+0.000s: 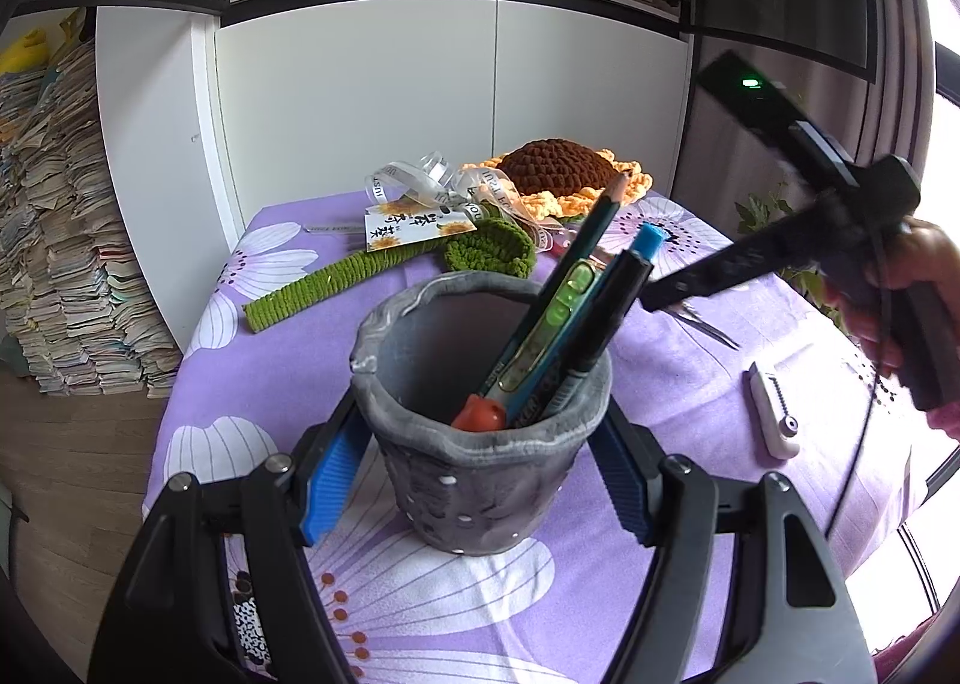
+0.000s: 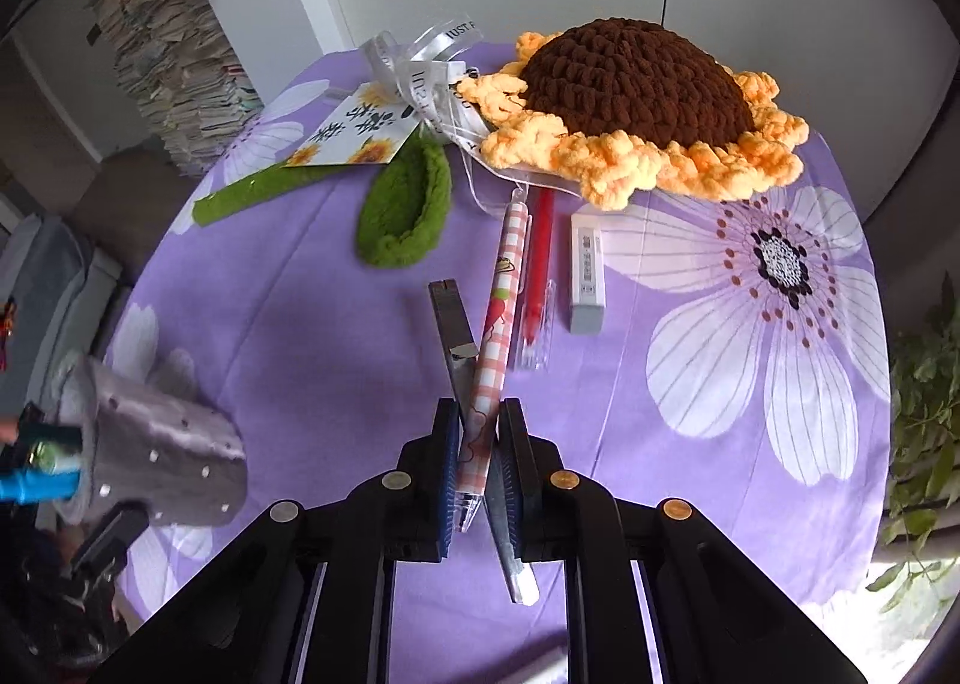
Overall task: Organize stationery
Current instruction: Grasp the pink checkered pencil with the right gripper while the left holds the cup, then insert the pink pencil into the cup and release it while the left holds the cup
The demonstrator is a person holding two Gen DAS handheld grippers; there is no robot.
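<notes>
My left gripper (image 1: 480, 450) is shut on a grey pen pot (image 1: 480, 444) and holds it on the purple flowered cloth (image 1: 660, 384). The pot holds a pencil (image 1: 591, 231), a green utility knife (image 1: 540, 336), a black marker (image 1: 600, 318) and a blue-tipped pen (image 1: 651, 237). My right gripper (image 2: 480, 444) is shut on a pink checked pen (image 2: 495, 324), over a grey metal tool (image 2: 453, 324) lying on the cloth. The pot (image 2: 162, 456) shows at the left in the right wrist view. A red pen (image 2: 540, 276) and a white eraser (image 2: 587, 270) lie ahead.
A crocheted sunflower (image 2: 642, 102) with green stem (image 1: 336, 282), leaf (image 2: 408, 210), ribbon and tag lies at the table's back. A white eraser-like item (image 1: 774, 408) lies right of the pot. White cabinets stand behind; a paper stack (image 1: 54, 240) at left; a plant (image 2: 924, 414) at right.
</notes>
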